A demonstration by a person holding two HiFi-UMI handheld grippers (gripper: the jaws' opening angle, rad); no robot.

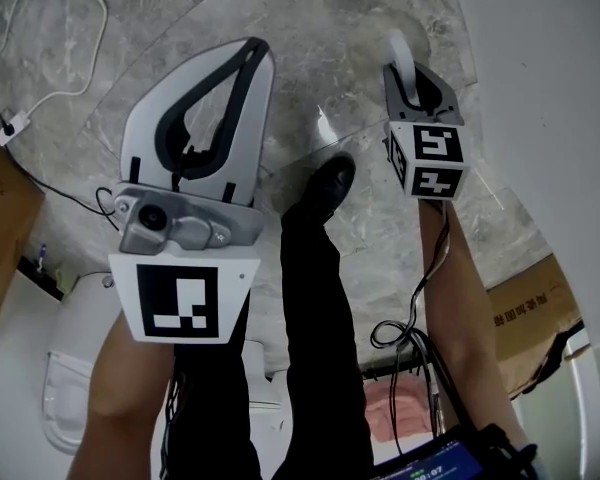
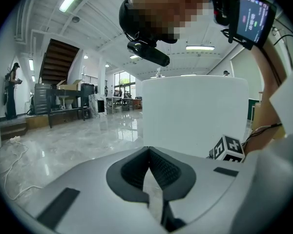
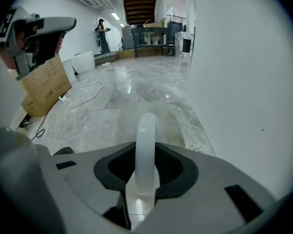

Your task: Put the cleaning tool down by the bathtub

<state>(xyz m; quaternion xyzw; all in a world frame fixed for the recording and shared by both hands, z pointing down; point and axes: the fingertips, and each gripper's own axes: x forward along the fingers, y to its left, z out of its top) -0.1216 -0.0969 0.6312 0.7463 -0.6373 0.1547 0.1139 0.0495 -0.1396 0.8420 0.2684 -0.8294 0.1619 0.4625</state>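
My right gripper hangs over the marble floor beside the white bathtub wall, shut on the cleaning tool's pale, curved handle. In the right gripper view that handle arches up from between the dark pads of the gripper, with the tub wall close on the right; the tool's working end is hidden. My left gripper is held further left and nearer me, shut with nothing in it. In the left gripper view its tips meet, and a white tub-like wall stands ahead.
My black shoe stands on the floor between the grippers. A white cable trails at the far left by a cardboard box. A toilet sits lower left. Another cardboard box lies lower right. A person stands far off.
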